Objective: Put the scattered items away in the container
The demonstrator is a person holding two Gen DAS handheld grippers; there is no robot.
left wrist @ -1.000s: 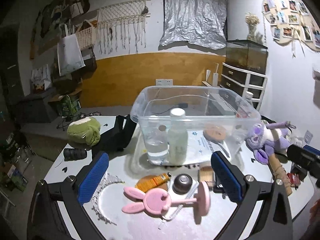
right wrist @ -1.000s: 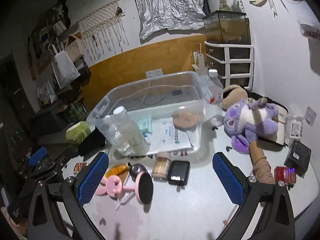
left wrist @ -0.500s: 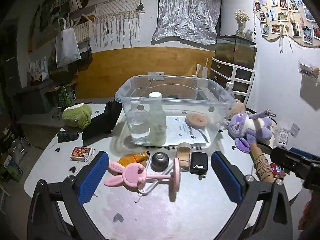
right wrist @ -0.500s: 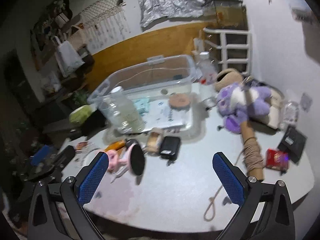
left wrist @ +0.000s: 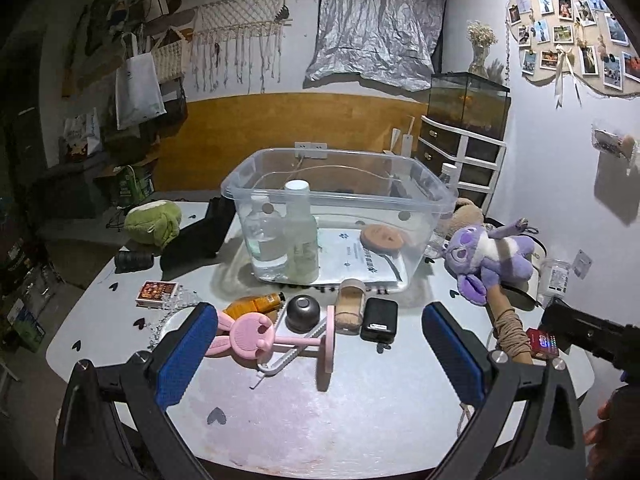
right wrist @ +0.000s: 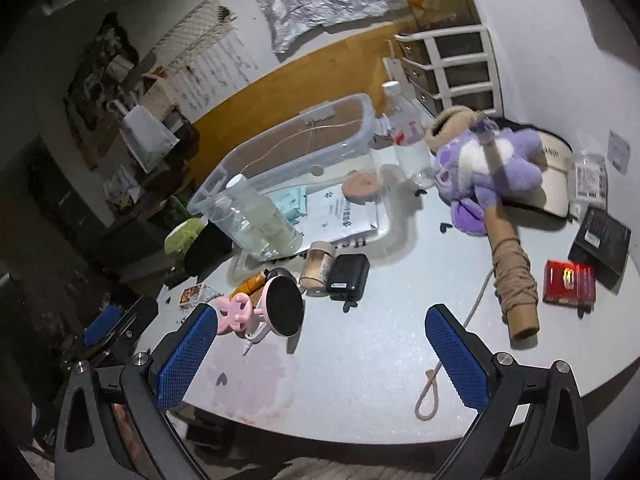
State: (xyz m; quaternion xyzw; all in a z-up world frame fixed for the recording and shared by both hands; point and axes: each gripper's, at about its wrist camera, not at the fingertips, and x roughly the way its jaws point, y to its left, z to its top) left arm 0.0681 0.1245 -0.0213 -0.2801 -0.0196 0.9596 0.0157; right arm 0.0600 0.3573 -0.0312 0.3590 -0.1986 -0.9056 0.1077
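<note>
A clear plastic bin (left wrist: 434, 204) (right wrist: 280, 160) stands at the back of the white table, holding bottles, a paper packet and a round tan puff. In front of it lie a pink bunny mirror (left wrist: 256, 334) (right wrist: 280, 312), an orange tube (left wrist: 256, 303), a dark bowl (left wrist: 303, 311), a small jar (left wrist: 350, 306) (right wrist: 318, 268) and a black case (left wrist: 379, 319) (right wrist: 348, 276). A purple plush (left wrist: 492, 256) (right wrist: 484, 168) and a rope spool (right wrist: 510, 276) lie to the right. My left gripper (left wrist: 320, 364) and right gripper (right wrist: 320, 356) are both open, empty, and held back from the table's near edge.
A green plush (left wrist: 154, 222), a black bag (left wrist: 200, 236), a thread spool (left wrist: 134, 260) and a small card box (left wrist: 157, 292) lie at the left. A red box (right wrist: 568, 282), a black wallet (right wrist: 600, 240), a cap (right wrist: 554, 168) and a water bottle (right wrist: 408, 136) lie at the right.
Both grippers have pulled back and up from the table, so more of the table shows. The right view has tilted. Nothing on the table has moved.
</note>
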